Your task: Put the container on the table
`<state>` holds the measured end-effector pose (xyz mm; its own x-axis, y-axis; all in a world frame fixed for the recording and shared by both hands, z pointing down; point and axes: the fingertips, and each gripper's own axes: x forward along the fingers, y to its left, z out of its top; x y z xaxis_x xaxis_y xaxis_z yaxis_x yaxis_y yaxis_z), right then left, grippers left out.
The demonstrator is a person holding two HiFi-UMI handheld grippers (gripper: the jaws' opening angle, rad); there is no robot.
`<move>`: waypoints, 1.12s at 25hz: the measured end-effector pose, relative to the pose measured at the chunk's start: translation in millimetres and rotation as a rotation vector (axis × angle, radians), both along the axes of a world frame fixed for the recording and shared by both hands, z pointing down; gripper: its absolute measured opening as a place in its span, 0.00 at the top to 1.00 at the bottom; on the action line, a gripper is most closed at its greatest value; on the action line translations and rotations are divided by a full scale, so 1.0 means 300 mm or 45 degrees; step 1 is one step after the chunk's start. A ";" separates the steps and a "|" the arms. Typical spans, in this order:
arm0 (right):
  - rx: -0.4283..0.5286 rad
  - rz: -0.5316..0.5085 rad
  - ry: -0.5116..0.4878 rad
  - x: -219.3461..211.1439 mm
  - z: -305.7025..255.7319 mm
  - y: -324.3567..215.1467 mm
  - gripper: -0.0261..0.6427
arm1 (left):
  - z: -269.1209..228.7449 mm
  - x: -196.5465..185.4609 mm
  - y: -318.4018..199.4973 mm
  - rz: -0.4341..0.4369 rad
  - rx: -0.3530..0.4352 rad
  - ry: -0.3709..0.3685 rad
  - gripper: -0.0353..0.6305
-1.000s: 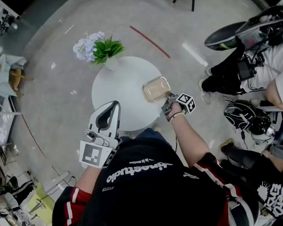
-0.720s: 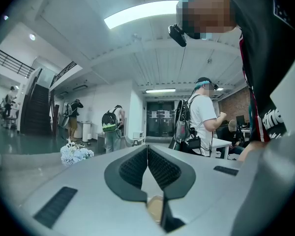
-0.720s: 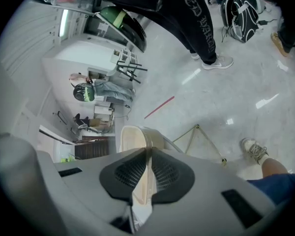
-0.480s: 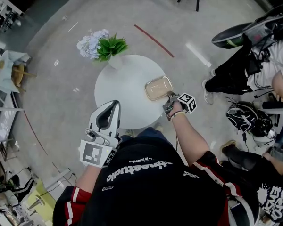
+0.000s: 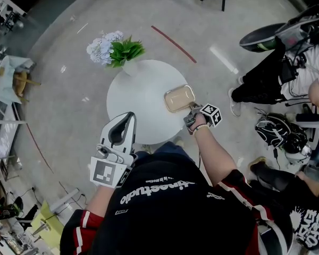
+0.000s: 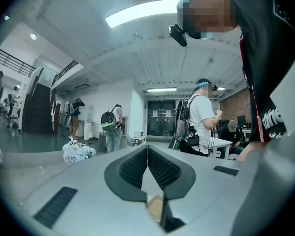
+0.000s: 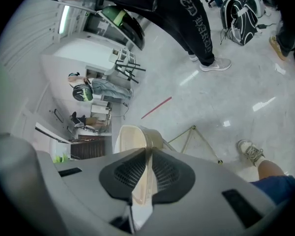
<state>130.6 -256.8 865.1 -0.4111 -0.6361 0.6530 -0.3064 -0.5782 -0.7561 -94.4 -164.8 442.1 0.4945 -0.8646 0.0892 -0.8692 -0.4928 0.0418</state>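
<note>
1. Beige plastic marks the task's thing: a shallow rectangular container. In the head view it lies over the round white surface at about 3 o'clock, close to the rim. We stand at 6 o'clock.
2. Our right tongs reach in from the container's 5 o'clock corner and are clamped on its near rim. The right gripper view shows the thin beige wall pinched between the two ribbed pads, with the tray running away from them.
3. Our left tongs are pressed together on nothing. They are held level over the surface's 6 o'clock edge, apart from the container.
4. A bunch of pale flowers with green leaves stands at the surface's 11 o'clock edge, well apart from the container.
5. We judge this to be the placing step, close to its end. The container is over the surface, but we cannot tell whether its base rests there or hangs just above.
6. The next move calls for lowering until the base sits flat and fully inside the rim. We would then open the right tongs and draw them back toward 5 o'clock without dragging the tray. So near the edge, a snagged rim could pull the container off.
</note>
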 end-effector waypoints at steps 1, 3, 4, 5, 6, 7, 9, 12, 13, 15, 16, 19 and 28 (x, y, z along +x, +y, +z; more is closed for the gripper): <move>0.001 -0.006 0.007 0.001 0.000 0.001 0.88 | 0.002 0.001 0.001 0.001 -0.003 0.001 0.91; 0.001 -0.024 0.022 0.003 0.001 0.001 0.88 | 0.005 0.001 0.003 0.002 -0.006 0.005 0.91; 0.001 -0.037 0.032 0.003 0.001 0.000 0.87 | 0.006 0.000 0.004 0.002 -0.006 0.006 0.91; 0.001 -0.049 0.042 0.003 0.001 -0.001 0.87 | 0.007 -0.001 0.004 0.001 -0.005 0.006 0.91; 0.001 -0.057 0.051 0.004 0.001 -0.002 0.87 | 0.008 -0.003 0.004 0.000 -0.004 0.007 0.91; 0.003 -0.060 0.054 0.005 0.001 -0.002 0.86 | 0.009 -0.004 0.004 -0.001 -0.005 0.007 0.91; 0.006 -0.065 0.048 0.004 -0.001 -0.001 0.84 | 0.012 -0.004 0.006 -0.001 -0.010 0.009 0.91; 0.012 -0.076 0.028 -0.004 -0.007 0.004 0.79 | 0.011 -0.002 0.012 0.003 -0.012 0.014 0.91; 0.015 -0.081 0.028 -0.004 -0.009 0.004 0.78 | 0.010 0.000 0.014 0.005 -0.011 0.015 0.91; 0.020 -0.089 0.030 -0.003 -0.013 0.002 0.74 | 0.010 0.001 0.015 0.006 -0.008 0.018 0.91; 0.023 -0.093 0.030 -0.004 -0.014 0.001 0.73 | 0.011 0.000 0.016 0.006 -0.008 0.020 0.91; 0.031 -0.100 0.030 -0.007 -0.017 0.000 0.69 | 0.014 -0.005 0.015 0.005 -0.006 0.028 0.91; 0.050 -0.109 0.058 -0.001 -0.034 0.009 0.67 | 0.013 -0.010 0.027 0.019 0.002 0.039 0.91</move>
